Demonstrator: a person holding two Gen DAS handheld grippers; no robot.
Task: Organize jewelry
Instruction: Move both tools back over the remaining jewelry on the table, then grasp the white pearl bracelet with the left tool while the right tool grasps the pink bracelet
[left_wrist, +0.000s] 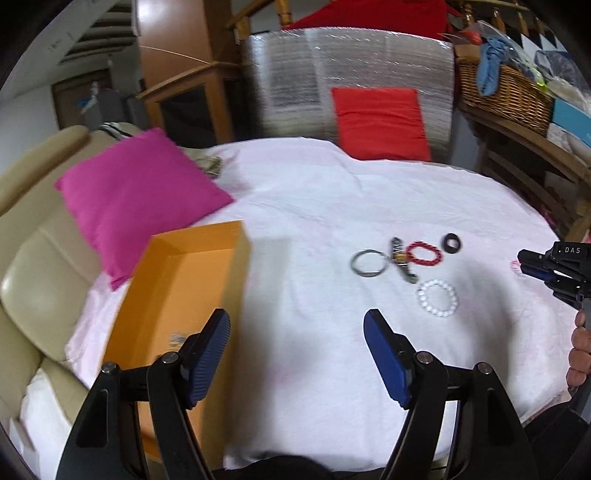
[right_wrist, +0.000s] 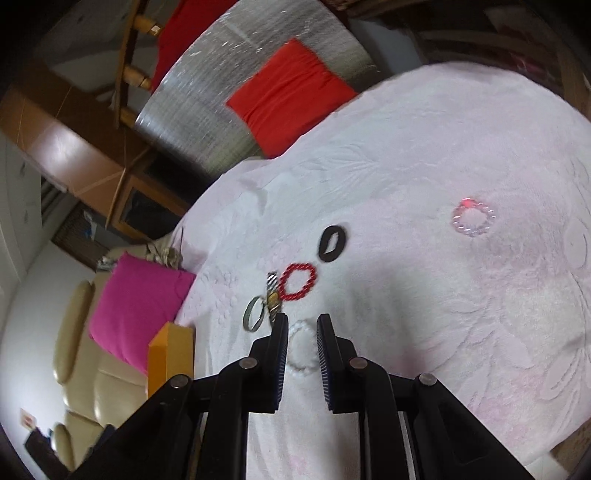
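On the white cloth (left_wrist: 314, 206) lie a silver bangle (left_wrist: 369, 263), a watch (left_wrist: 402, 258), a red bead bracelet (left_wrist: 424, 253), a black ring (left_wrist: 451, 243) and a white bead bracelet (left_wrist: 437, 297). A pink bracelet (right_wrist: 473, 218) lies apart, farther right. The orange box (left_wrist: 184, 295) stands open at the left with a small blurred pale item inside. My left gripper (left_wrist: 297, 325) is open and holds nothing, just right of the box. My right gripper (right_wrist: 303, 321) hovers over the white bead bracelet (right_wrist: 303, 367), jaws nearly together with nothing between them.
A magenta cushion (left_wrist: 136, 195) leans on the beige sofa (left_wrist: 29, 277) behind the box. A red cushion (left_wrist: 380, 122) rests against a silver foil panel (left_wrist: 295, 74) at the back. A wicker basket (left_wrist: 506, 88) sits on a shelf at the right. A person's hand (left_wrist: 581, 347) shows at the right edge.
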